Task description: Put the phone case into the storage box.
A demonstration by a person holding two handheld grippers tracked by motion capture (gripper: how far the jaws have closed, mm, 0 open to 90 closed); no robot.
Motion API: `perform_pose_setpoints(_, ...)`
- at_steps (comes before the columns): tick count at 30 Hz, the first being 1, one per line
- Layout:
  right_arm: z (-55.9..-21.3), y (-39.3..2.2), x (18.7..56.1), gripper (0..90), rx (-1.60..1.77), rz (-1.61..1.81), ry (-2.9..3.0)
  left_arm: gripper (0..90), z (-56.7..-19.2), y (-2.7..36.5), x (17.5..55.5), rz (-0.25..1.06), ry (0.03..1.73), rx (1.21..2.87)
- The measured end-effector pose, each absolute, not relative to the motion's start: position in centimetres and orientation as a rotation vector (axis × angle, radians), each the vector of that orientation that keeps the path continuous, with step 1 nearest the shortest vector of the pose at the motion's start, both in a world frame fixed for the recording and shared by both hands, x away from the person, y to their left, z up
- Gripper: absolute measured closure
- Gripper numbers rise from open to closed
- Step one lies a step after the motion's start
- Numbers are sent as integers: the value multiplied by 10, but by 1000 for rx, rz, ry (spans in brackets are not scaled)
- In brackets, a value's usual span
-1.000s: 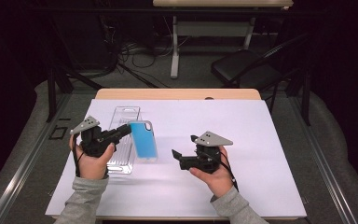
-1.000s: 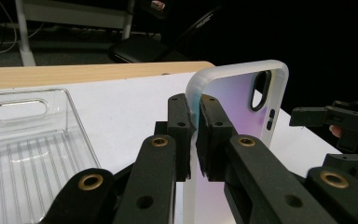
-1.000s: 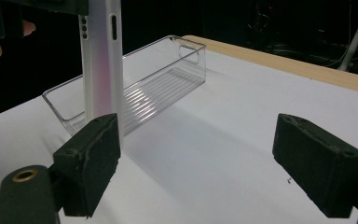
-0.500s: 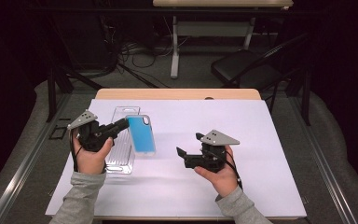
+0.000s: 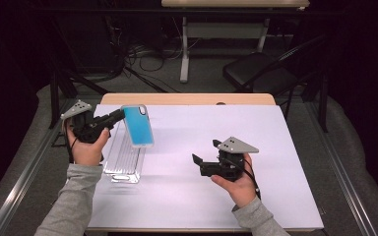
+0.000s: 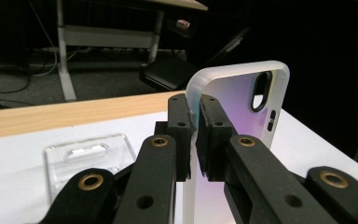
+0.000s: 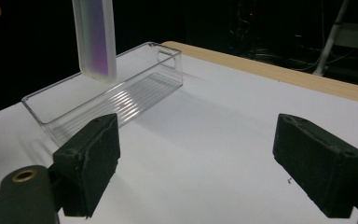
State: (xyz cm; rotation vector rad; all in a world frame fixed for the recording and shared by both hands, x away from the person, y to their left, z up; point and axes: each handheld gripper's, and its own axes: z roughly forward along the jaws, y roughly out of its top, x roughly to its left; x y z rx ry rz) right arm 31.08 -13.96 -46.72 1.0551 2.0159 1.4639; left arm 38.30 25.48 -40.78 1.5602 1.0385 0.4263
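My left gripper (image 5: pixel 114 118) is shut on the edge of a blue phone case (image 5: pixel 138 126) and holds it in the air above the far end of a clear plastic tray (image 5: pixel 123 160). In the left gripper view the jaws pinch the case's white rim (image 6: pixel 242 93) near its camera cutout, with the tray (image 6: pixel 88 156) below. My right gripper (image 5: pixel 198 164) hovers open over the white table top right of the tray. The right gripper view has the hanging case (image 7: pixel 94 37) above the tray (image 7: pixel 107 95), beyond its own empty gripper (image 7: pixel 205 161).
The white sheet (image 5: pixel 275 147) covers a wooden table whose bare far edge (image 5: pixel 187 99) shows. Beyond the table stand a black chair (image 5: pixel 261 71), a desk leg (image 5: pixel 184 49) and floor cables (image 5: pixel 138 54). A metal rail (image 5: pixel 24 177) runs along the left.
My left gripper has lifted the phone case up and away from the tray, tilting it more upright. The right gripper has drifted slightly right and nearer the person, staying open.
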Motion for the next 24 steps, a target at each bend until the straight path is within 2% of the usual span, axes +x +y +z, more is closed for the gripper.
perform_pose_setpoints(16,-467,-157,311,143,1089,1444,1991,851,-402,276,428,498,1088,1595)
perform_pose_setpoints(24,-469,-161,311,143,1101,1432,1992,851,-411,284,441,528,1089,1607)
